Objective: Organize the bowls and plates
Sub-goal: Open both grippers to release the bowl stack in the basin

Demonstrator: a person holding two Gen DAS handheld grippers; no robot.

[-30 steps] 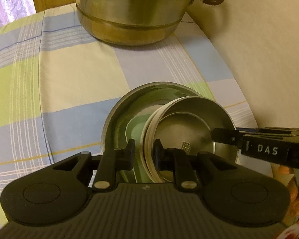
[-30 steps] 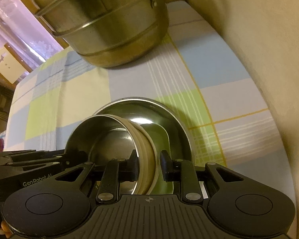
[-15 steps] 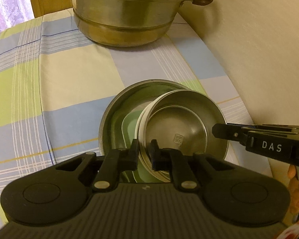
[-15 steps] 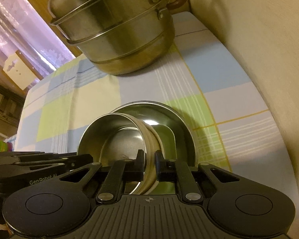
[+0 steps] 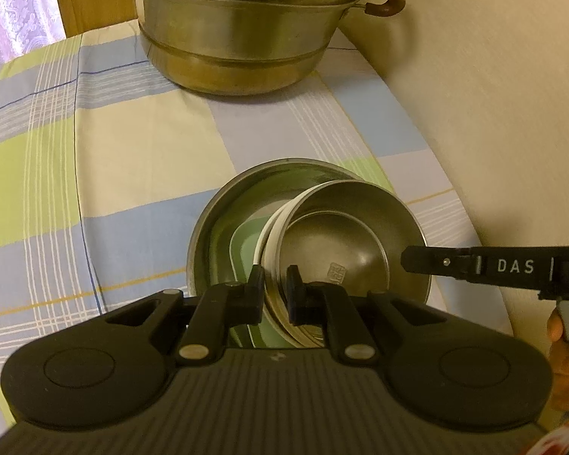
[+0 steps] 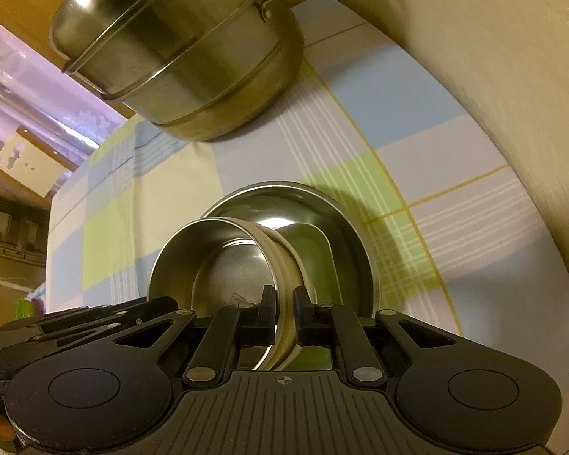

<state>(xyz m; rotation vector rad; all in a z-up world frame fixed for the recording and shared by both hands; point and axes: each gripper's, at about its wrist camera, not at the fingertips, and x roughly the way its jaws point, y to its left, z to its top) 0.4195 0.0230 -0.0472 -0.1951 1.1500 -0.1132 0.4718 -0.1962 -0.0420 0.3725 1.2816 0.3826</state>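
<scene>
Steel bowl (image 5: pixel 345 242) hangs tilted over a wider dish (image 5: pixel 223 235) on the checked tabletop (image 5: pixel 95 159). My left tongs (image 5: pixel 276 288) pinch its left rim; my right tongs (image 6: pixel 284 311) pinch its right rim. Behind stands a pot (image 5: pixel 242 34).

Small steel bowl (image 6: pixel 223 265) in hand-held gripper (image 6: pixel 284 311)

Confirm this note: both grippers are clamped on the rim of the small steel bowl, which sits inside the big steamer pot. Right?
Not quite. The small steel bowl sits over the wide steel dish on the tablecloth; the steamer pot stands apart behind, as the left wrist view shows. Left gripper and right gripper do clamp its rim.
</scene>
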